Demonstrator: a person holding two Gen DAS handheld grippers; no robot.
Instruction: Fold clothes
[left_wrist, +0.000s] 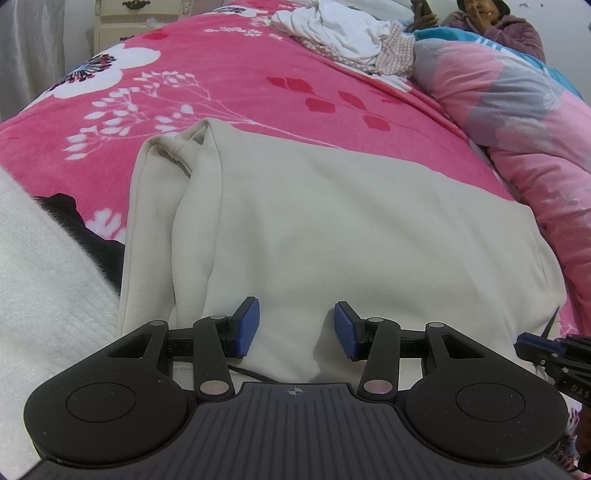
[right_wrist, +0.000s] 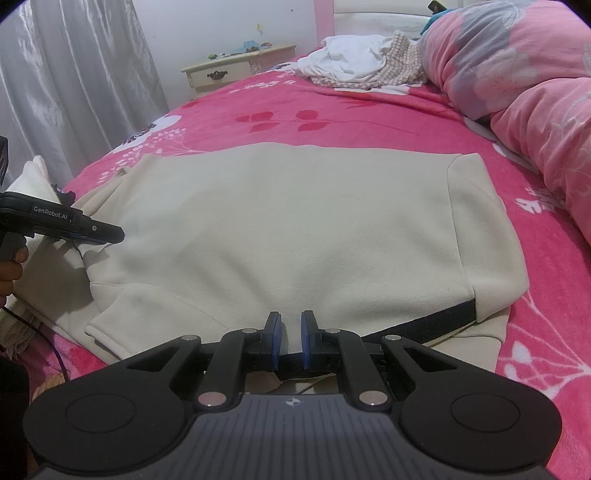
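Clearly soft, floppy cream sweatshirt (right_wrist: 280, 229): grab its near hem.
My right gripper (right_wrist: 291, 341) pinches that hem; my left gripper (left_wrist: 296, 326) hangs unclenched just above the cloth.

Bed (right_wrist: 369, 122) covered by pink floral blanket. Cream nightstand (right_wrist: 236, 70) with dark drawer pull beside bed, against white wall (right_wrist: 221, 26). Silvery grey curtain (right_wrist: 74, 74) at left. Pink bedpost (right_wrist: 324, 18) at headboard. Dim indoor light.
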